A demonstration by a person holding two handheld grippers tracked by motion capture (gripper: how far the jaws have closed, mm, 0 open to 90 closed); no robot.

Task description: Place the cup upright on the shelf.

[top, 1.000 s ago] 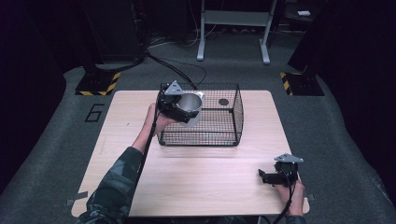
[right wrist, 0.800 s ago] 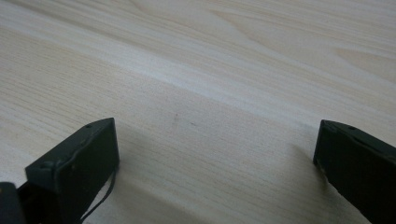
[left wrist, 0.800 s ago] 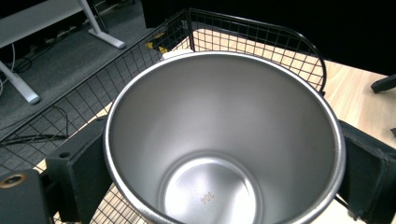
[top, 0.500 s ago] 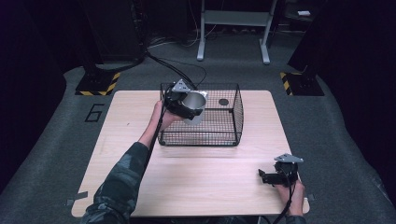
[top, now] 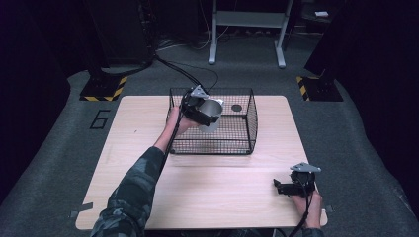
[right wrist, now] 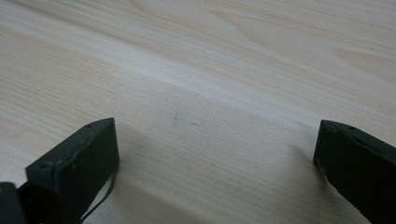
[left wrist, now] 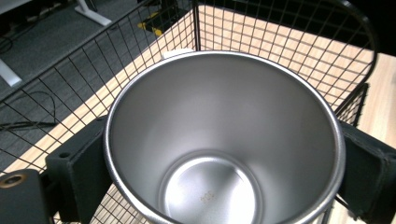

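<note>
Item: steel cup [left wrist: 224, 140]. You are clamping it between the jaws of your left gripper [top: 200, 109], one jaw pressing each side of its wall; it is hanging tilted over the near-left part of the wire basket [top: 247, 129], not yet set down. The cup is carrying nothing inside.

Item: wire basket. Beyond your left gripper, a small dark disc [top: 236, 107] is lying on its floor toward the far right.

Item: right gripper [top: 291, 186]. You are resting it with jaws spread apart, gripping nothing, low over the wooden table [right wrist: 224, 70].

Progress, as judged: the cup seems to be going into the basket; lowering and releasing are outstanding.
</note>
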